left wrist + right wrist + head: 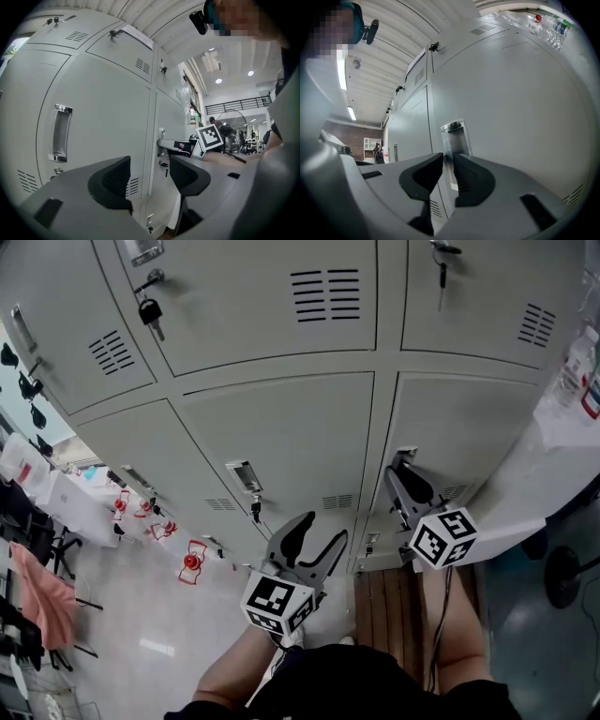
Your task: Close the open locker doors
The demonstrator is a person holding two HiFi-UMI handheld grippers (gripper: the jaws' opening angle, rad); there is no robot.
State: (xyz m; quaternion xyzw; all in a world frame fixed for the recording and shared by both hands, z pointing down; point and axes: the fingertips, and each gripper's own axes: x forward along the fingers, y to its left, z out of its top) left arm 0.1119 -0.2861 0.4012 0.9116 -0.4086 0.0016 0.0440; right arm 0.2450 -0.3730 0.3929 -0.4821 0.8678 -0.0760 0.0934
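Right gripper view: right claw is clamping the door handle.
Left claw: is hanging open, locker door ahead.

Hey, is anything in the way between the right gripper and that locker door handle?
Nothing visible. The right gripper is at the locker handle, which shows in the narrow gap between its jaws; whether they pinch it I can't tell.
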